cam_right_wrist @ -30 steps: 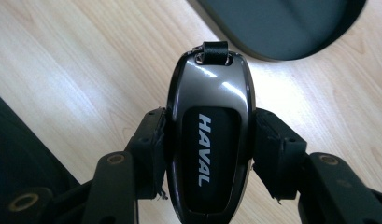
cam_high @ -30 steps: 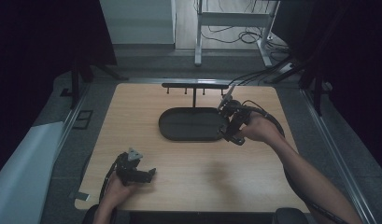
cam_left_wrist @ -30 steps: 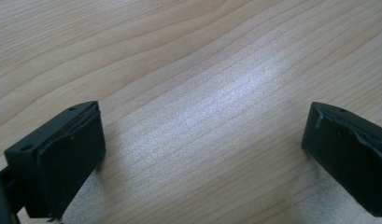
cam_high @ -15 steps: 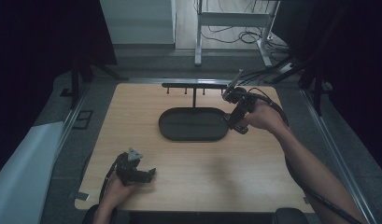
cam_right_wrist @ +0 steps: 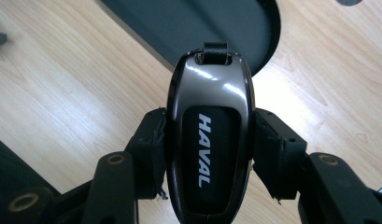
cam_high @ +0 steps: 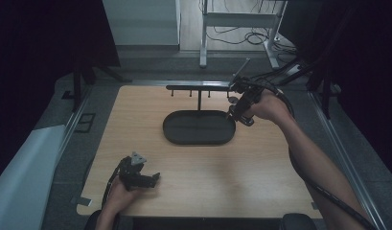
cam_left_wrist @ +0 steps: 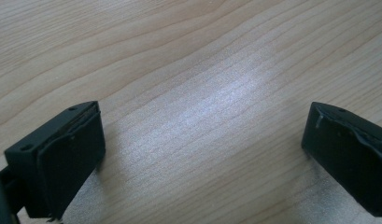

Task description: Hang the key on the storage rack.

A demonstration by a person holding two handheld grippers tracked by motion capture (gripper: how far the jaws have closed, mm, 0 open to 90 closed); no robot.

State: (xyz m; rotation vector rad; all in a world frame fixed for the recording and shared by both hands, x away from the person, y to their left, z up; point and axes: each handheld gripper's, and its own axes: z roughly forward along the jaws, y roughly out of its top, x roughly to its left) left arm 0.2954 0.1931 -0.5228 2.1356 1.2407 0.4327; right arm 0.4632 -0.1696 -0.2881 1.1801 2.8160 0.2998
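Dim room, dark curtains at both sides, a pale wooden counter (cam_high: 260, 177) in the middle under the light. Since a second ago, the right gripper (cam_high: 236, 109) lifted from the right rim of the dark oval tray (cam_high: 198, 128) and carried back toward the right end of the black peg rack (cam_high: 198, 87), its fingers (cam_right_wrist: 277, 154) clamped on both flanks of a dark HAVAL key fob (cam_right_wrist: 208, 140), strap loop at the top. Fob therefore off the tray, held in the air between tray rim and rack; probably bound for one of the pegs, with the loop as the part to hook. Left gripper (cam_high: 154, 179) unmoved near the counter's front left edge, fingers (cam_left_wrist: 62, 158) wide apart over bare wood, nothing between them. Tight going around the rack bar and its pegs; open counter to the front and right of the tray, and the counter's right edge close by the forearm.
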